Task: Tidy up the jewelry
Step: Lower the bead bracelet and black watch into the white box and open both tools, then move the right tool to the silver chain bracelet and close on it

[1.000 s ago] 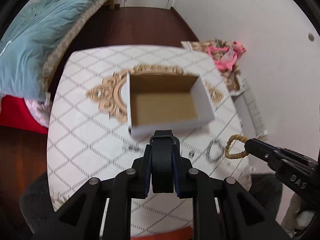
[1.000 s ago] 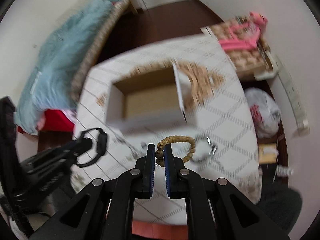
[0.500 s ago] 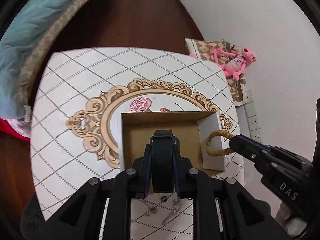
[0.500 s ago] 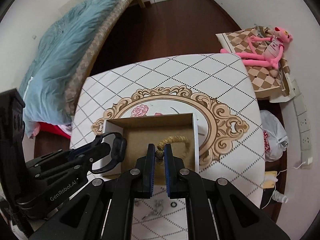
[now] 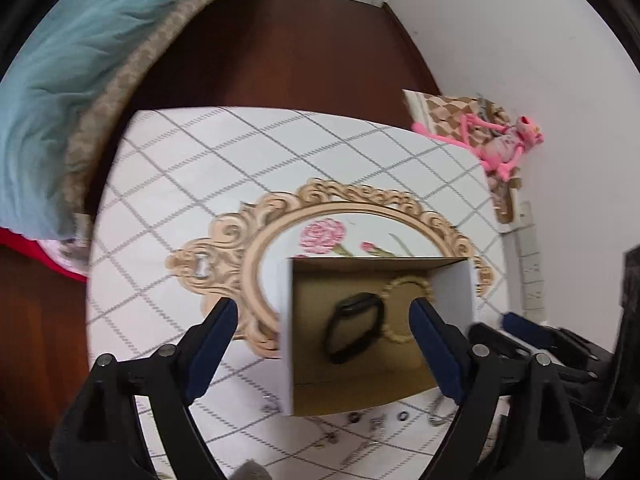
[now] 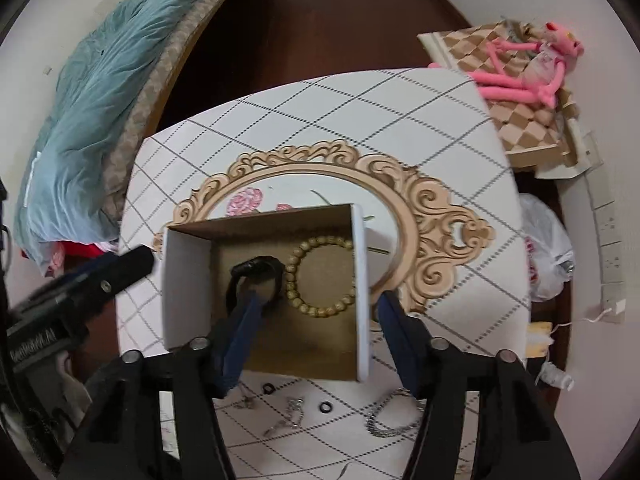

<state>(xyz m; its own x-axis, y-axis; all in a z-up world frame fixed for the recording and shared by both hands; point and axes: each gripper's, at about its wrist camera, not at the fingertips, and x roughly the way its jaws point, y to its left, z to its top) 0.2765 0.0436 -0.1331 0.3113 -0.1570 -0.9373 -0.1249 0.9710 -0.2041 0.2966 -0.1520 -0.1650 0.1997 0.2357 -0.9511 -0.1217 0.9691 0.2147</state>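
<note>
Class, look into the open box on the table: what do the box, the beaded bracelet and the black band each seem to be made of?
Box: cardboard by its look, white outside, plain matte brown inside, with thin folded walls.
Beaded bracelet: probably wood; round tan beads with a dull sheen.
Black band: likely rubber or silicone; a smooth, matte, flexible-looking loop, though plastic cannot be ruled out.
</note>
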